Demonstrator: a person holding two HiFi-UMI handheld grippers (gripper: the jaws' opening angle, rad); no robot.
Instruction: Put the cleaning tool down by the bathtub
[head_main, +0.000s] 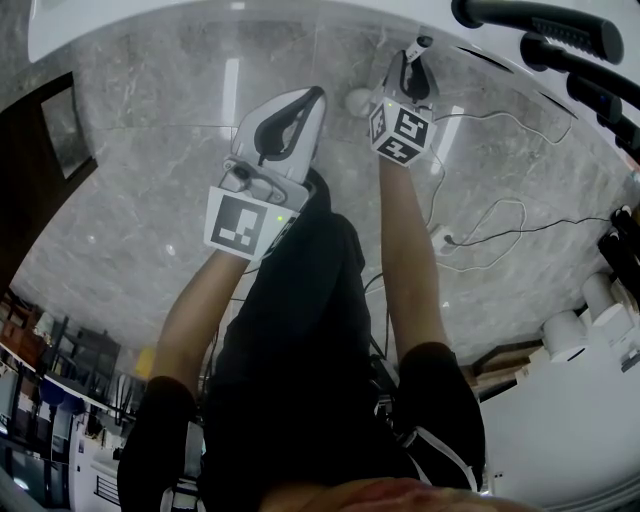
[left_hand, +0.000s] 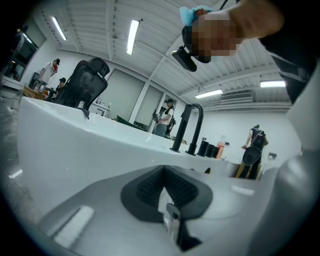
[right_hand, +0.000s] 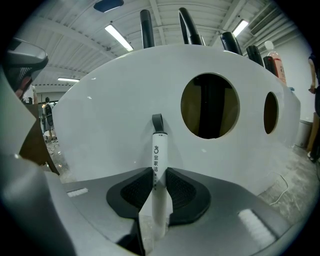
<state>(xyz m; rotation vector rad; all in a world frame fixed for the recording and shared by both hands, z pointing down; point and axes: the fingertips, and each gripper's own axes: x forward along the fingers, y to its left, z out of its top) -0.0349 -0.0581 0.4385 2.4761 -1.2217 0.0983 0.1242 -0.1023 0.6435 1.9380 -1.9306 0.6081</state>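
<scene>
left gripper (left_hand: 162, 170): pads brought together, nothing between them; it points at the white tub side.
right gripper (right_hand: 159, 175): ribbed pads (right_hand: 131, 194) closed against both sides of the cleaning tool's handle, gripping it.
cleaning tool (right_hand: 158, 150): slim white handle with print running down it and a dark hanging loop (right_hand: 157, 122) at the far end. It is off the floor, held in the right gripper, with the loop end close to the bathtub wall; I cannot tell if they touch.
floor (head_main: 130, 200): grey marble; thin cables (head_main: 490, 235) trail over it on the person's right.
bathtub (right_hand: 115, 115): white, just ahead of both grippers; the outer wall has two round openings (right_hand: 210, 105).
faucet (left_hand: 192, 127): black, standing on the tub's far rim.
office chair (left_hand: 85, 82): black, beyond the tub.
people (left_hand: 165, 117): standing well back in the room.
</scene>
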